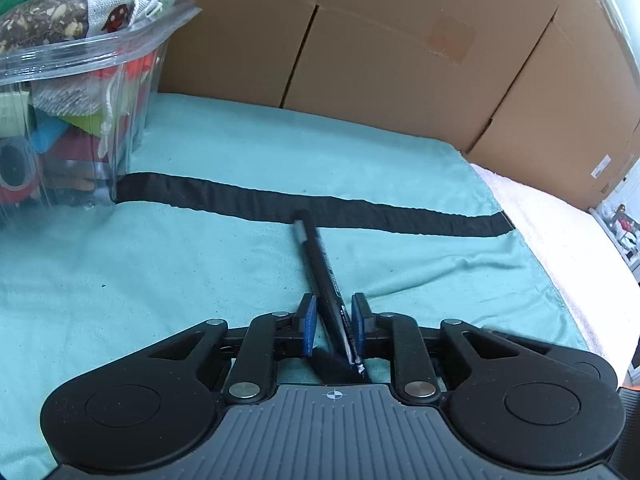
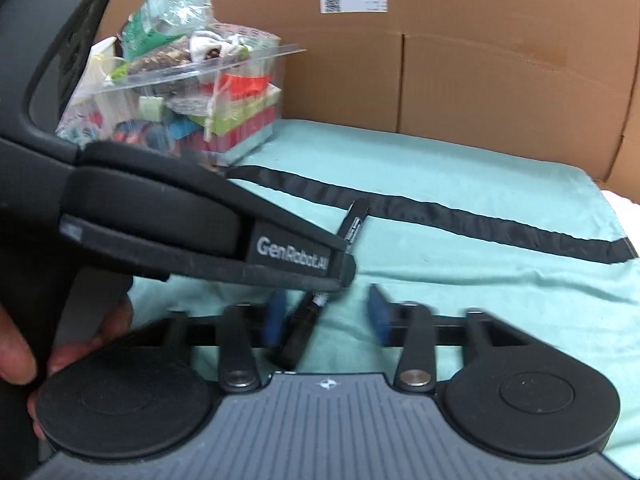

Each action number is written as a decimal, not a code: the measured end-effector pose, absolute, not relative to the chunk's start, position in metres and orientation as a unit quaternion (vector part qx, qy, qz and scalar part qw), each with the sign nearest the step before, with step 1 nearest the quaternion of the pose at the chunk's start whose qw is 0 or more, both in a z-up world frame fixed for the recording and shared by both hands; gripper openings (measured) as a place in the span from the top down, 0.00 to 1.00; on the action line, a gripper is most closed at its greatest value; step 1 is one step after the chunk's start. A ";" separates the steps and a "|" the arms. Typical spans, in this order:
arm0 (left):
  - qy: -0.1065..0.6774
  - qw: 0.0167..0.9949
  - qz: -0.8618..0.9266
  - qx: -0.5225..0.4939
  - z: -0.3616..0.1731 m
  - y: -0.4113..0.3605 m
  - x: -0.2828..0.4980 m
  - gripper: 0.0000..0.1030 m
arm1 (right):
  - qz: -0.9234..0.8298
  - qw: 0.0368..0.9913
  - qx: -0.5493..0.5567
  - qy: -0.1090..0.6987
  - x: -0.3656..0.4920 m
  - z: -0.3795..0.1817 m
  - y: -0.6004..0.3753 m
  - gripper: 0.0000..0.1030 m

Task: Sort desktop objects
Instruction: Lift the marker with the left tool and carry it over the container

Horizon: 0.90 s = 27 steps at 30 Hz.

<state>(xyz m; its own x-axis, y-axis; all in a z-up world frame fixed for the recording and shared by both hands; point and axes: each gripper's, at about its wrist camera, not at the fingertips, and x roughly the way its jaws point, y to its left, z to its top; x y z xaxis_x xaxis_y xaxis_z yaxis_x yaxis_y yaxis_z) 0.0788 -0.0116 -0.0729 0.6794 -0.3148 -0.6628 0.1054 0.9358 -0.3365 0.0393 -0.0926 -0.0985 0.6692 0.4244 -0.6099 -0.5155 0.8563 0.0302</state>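
A black pen (image 1: 320, 264) lies between the blue pads of my left gripper (image 1: 333, 322). The jaws are narrow but a gap shows on the left pad side, so the grip is uncertain. In the right wrist view the same pen (image 2: 354, 220) passes under the left gripper's black body (image 2: 200, 224), and its lower end (image 2: 298, 334) sits between the pads of my right gripper (image 2: 326, 320), which is open and blurred. A clear plastic bin (image 1: 60, 92) full of mixed items stands at the far left; it also shows in the right wrist view (image 2: 192, 92).
A teal cloth (image 1: 240, 152) with a black stripe (image 1: 320, 208) covers the table. Cardboard boxes (image 1: 400, 40) wall the back and right. A pink towel (image 1: 560, 240) lies along the cloth's right edge. A hand (image 2: 16, 352) holds the left gripper's handle.
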 end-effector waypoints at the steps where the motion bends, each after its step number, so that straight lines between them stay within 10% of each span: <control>1: 0.384 0.905 -0.117 -0.139 -0.073 -0.011 0.079 0.77 | 0.256 0.911 -0.072 0.315 0.039 -0.098 -0.092 0.80; 27: 0.111 0.986 0.042 -0.115 0.094 0.113 0.022 0.83 | 0.401 0.908 -0.091 0.082 0.027 0.055 0.045 0.80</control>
